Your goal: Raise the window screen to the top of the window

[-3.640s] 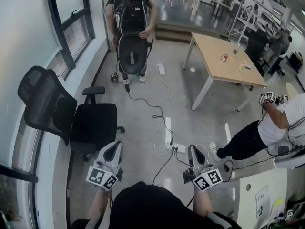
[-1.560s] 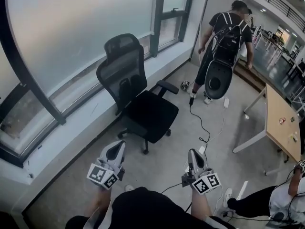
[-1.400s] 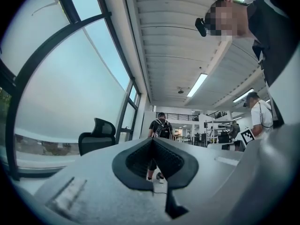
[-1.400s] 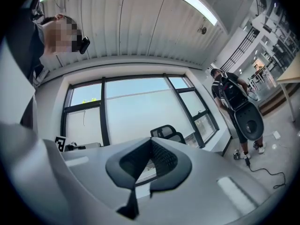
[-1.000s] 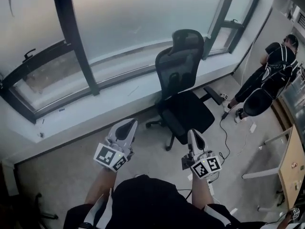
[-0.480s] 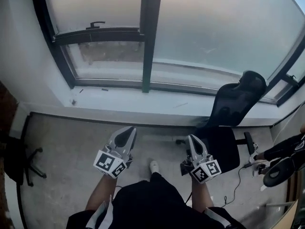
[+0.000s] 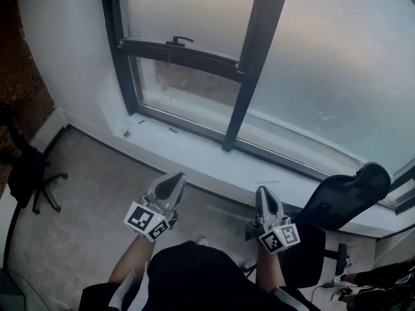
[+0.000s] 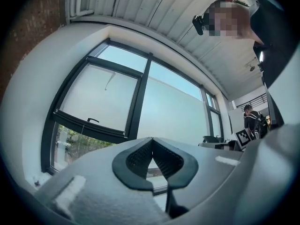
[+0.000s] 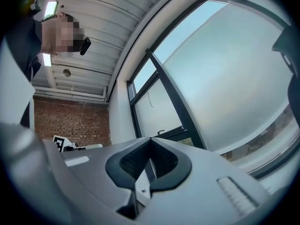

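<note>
Facing the window [image 7: 254,70], both grippers sit low over the floor [image 7: 84,186]. The left gripper [image 7: 171,181] has its jaws pressed together with nothing in them, and so does the right gripper [image 7: 266,196]. The window screen [image 7: 172,8] hangs in the left pane, well ahead of both and higher up. Its dark bottom bar [image 7: 194,55] has a small handle [image 7: 179,41]. Nothing touches it.

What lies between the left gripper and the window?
In the head view, only grey floor and the white sill separate the left gripper from the window.
</note>
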